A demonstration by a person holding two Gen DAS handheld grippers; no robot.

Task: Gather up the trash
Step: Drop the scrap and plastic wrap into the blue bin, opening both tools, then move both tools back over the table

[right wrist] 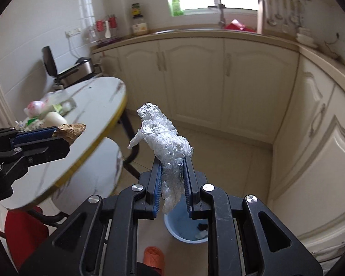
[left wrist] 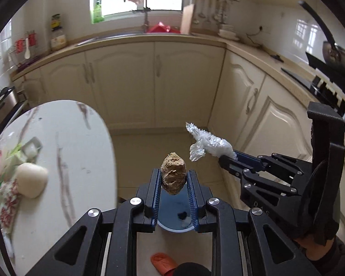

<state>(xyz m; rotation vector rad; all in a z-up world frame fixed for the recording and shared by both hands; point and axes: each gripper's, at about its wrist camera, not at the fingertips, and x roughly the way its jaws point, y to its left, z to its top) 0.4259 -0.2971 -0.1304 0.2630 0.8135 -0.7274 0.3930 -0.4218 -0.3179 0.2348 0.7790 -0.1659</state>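
My left gripper is shut on a brown, lumpy piece of ginger, held in the air over a blue bin on the floor. My right gripper is shut on a crumpled wad of clear plastic wrap, also above the blue bin. In the left wrist view the right gripper comes in from the right with the plastic wrap. From the right wrist view, the left gripper enters at the left with the ginger. Small dark scraps lie in the bin.
A white marble-pattern round table stands at the left with a white bun, wrappers and a cloth on it. Cream kitchen cabinets line the back and right. An orange slipper lies on the tiled floor by the bin.
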